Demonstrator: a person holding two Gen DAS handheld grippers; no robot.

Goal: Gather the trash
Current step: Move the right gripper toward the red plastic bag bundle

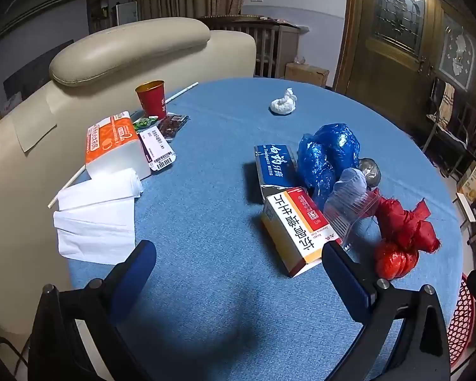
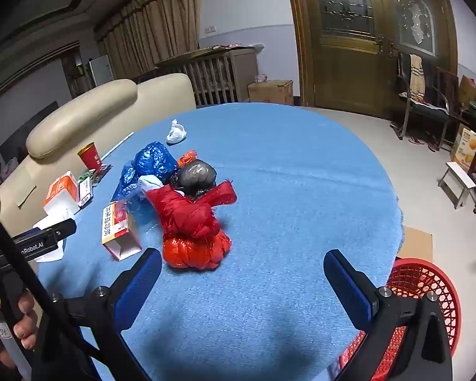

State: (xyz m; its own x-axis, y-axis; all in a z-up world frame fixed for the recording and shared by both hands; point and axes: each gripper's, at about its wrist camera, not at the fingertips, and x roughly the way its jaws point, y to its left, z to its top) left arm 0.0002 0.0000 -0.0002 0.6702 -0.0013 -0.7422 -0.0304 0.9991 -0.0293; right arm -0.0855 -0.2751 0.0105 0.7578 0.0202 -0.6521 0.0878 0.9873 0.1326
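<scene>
Your left hand-held gripper (image 1: 238, 263) stands wide open with nothing between its blue pads, tilted down over the blue worktop (image 1: 212, 165). Just ahead of its right finger lies the orange-and-white medicine box (image 1: 296, 233); its long axis runs away from you and leftward, and the near end almost meets that fingertip. Beyond it the blue toothpaste box (image 1: 274, 166) lies with its long axis running away from you too, touching the blue plastic bag (image 1: 328, 155). To the right of that finger sits the knotted red bag (image 1: 399, 241), with a clear plastic wrapper (image 1: 349, 203) between it and the medicine box.

Your right hand-held gripper (image 2: 242, 273) is likewise fully open and empty. The red bag (image 2: 193, 231) sits just ahead of its left finger, its knotted tails pointing away from you. The red mesh basket (image 2: 425, 282) stands off the worktop's edge, beside the right finger. A crumpled white tissue (image 2: 176, 133) lies far ahead.
</scene>
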